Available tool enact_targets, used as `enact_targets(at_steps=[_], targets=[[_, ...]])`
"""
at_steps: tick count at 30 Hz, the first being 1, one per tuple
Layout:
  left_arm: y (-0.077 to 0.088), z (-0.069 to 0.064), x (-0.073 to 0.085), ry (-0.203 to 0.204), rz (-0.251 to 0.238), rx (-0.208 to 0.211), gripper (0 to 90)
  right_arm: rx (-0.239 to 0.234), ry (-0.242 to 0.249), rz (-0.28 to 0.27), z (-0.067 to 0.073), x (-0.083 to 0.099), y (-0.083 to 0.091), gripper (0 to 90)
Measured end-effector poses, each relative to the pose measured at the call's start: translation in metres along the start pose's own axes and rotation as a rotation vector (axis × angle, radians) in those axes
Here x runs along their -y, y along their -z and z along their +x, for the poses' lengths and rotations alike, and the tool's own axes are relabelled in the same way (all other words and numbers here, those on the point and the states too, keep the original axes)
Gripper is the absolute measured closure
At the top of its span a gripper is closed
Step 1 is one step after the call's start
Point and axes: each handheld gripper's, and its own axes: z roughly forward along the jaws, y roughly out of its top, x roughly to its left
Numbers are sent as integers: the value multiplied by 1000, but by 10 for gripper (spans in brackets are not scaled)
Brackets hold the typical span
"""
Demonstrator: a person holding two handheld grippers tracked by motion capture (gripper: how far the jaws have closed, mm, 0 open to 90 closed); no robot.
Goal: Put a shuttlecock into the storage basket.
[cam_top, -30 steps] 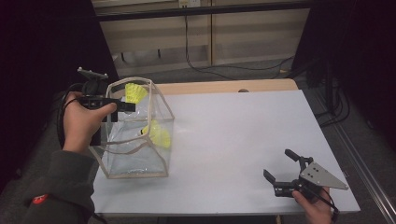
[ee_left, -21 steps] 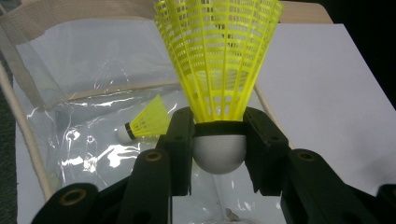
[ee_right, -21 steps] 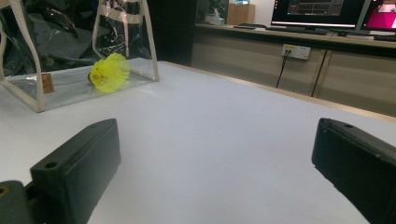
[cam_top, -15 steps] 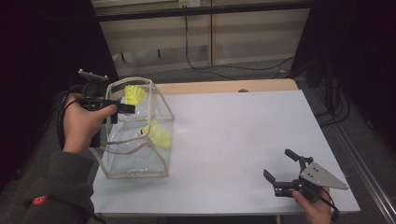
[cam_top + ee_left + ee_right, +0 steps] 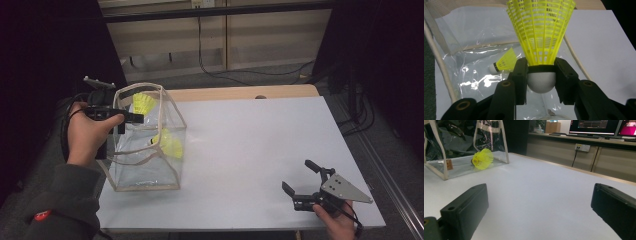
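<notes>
- I am holding the left tool (image 5: 541,75) over the open top of the clear bag (image 5: 150,165), which is standing at the left edge of the tabletop (image 5: 250,145).
- The left tool is gripping a yellow shuttlecock (image 5: 541,32): in the left gripper view both jaws are pressing on the sides of its white cork, and the skirt is fanning out beyond the jaw tips.
- In the high view this shuttlecock is showing near the bag's far rim, just beside the left tool.
- A second shuttlecock (image 5: 169,144) is lying on its side inside the bag, toward the right wall.
- I am keeping the right tool (image 5: 303,181) near the tabletop's near right corner, well apart from the bag.
- The right tool's jaws are standing wide apart, nothing between them; bare tabletop is lying ahead.
</notes>
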Motion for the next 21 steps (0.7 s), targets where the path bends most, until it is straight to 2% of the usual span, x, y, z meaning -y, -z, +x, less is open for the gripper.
enact_targets(at_steps=[9,21], targets=[[-2,2,2,-1,6,-10,647,0,3,1,0,0,0,12],[-6,3,5,-1,15,-2,647,1,6,1,-1,0,0,12]])
